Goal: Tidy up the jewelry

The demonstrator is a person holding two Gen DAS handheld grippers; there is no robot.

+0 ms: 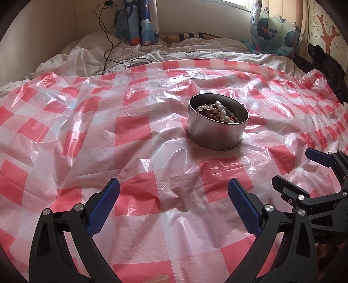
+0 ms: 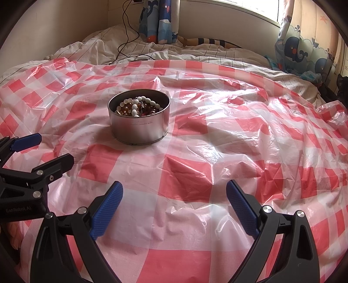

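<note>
The left gripper (image 1: 174,196) hovers low over the bed's near edge with its blue-padded fingers (image 1: 104,206) spread wide apart and nothing between them. Just beside it, the right gripper (image 2: 174,198) is likewise spread wide and empty, its pads (image 2: 243,209) above the red-and-white checked plastic sheet (image 2: 217,152) that covers the bed.

Beyond both, near the middle of the sheet, stands a round metal tin (image 1: 215,132), upright, lidless, its open mouth facing up. Inside lies the jewelry (image 1: 217,112): a tangle of white bead strands coiled over amber and reddish-brown beads, heaped below the rim. The strands curl in loops, so no single long axis can be told.

Past the sheet's far edge, rumpled striped bedding (image 1: 87,56) and a black cable (image 1: 106,28) lie against the wall, with whale-print curtains (image 2: 158,19) above.
</note>
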